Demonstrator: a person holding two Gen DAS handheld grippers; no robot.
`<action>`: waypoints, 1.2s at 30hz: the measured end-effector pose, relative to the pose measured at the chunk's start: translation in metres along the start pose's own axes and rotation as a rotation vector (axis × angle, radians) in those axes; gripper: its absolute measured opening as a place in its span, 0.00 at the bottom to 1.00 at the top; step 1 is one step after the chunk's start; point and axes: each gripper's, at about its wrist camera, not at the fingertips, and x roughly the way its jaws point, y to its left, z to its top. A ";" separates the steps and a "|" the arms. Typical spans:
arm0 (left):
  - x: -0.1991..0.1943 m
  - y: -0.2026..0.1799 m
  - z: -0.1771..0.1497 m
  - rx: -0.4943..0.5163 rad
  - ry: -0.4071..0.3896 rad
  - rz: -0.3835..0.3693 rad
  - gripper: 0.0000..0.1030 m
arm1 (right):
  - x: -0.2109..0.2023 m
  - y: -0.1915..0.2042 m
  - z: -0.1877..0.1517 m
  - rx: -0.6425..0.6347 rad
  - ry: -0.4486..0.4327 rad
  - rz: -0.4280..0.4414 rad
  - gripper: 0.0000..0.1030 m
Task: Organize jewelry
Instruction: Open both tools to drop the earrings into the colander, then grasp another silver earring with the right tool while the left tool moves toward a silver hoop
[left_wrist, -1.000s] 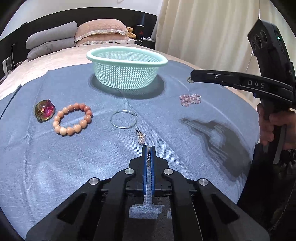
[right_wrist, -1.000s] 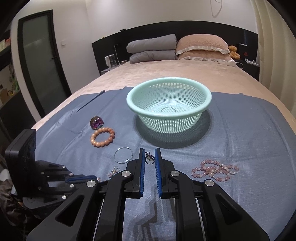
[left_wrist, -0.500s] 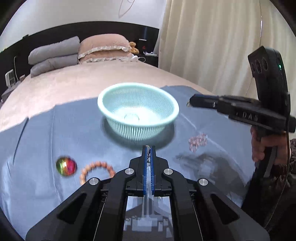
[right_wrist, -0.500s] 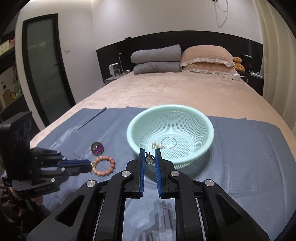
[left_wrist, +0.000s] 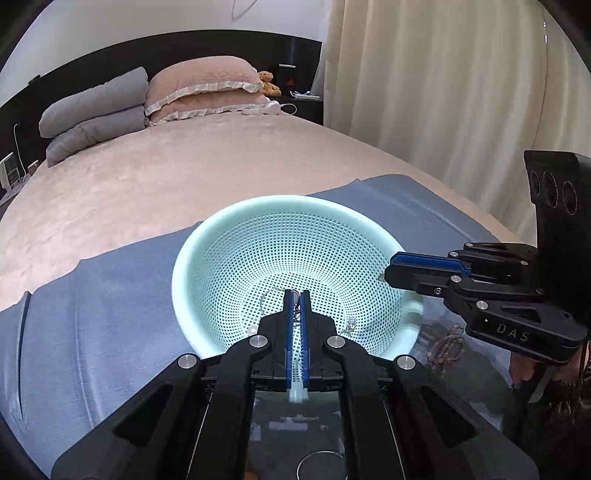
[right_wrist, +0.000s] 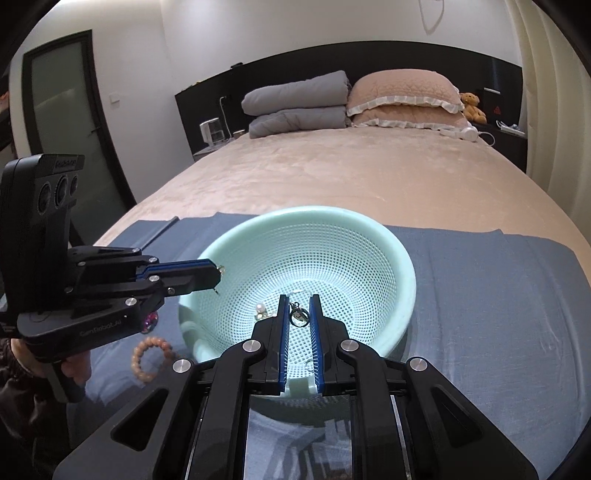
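Observation:
A mint green mesh basket (left_wrist: 207, 251) (right_wrist: 402, 258) stands on the blue cloth on the bed. My left gripper (left_wrist: 294, 295) hangs over its near rim, shut on a thin dangly earring (left_wrist: 295, 312); from the right wrist view its tip (right_wrist: 218, 273) is at the basket's left rim. My right gripper (right_wrist: 298, 297) is also over the bowl, shut on a small metal ring charm (right_wrist: 298, 315); its tip (left_wrist: 386, 271) shows at the right rim. Inside the basket lie a pearl piece (right_wrist: 260, 308) and a thin hoop (left_wrist: 269, 299).
On the blue cloth (right_wrist: 498, 295) left of the basket lie a peach bead bracelet (right_wrist: 151, 356) and a purple gem ball (right_wrist: 149, 320). A pink bead string (left_wrist: 447, 345) lies to its right. Pillows and a folded grey duvet sit at the head of the bed.
Both grippers have travelled forward from the cloth to above the basket, each carrying its small piece. The left one also rose.

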 end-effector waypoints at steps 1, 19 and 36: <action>0.006 0.001 -0.001 -0.002 0.010 0.001 0.03 | 0.003 -0.003 -0.002 0.004 0.003 -0.006 0.10; -0.027 0.014 -0.033 -0.002 -0.013 0.056 0.53 | -0.022 -0.005 -0.016 0.033 -0.036 -0.053 0.52; -0.076 0.015 -0.116 -0.046 0.036 0.097 0.54 | -0.042 0.109 -0.109 -0.095 0.049 0.078 0.62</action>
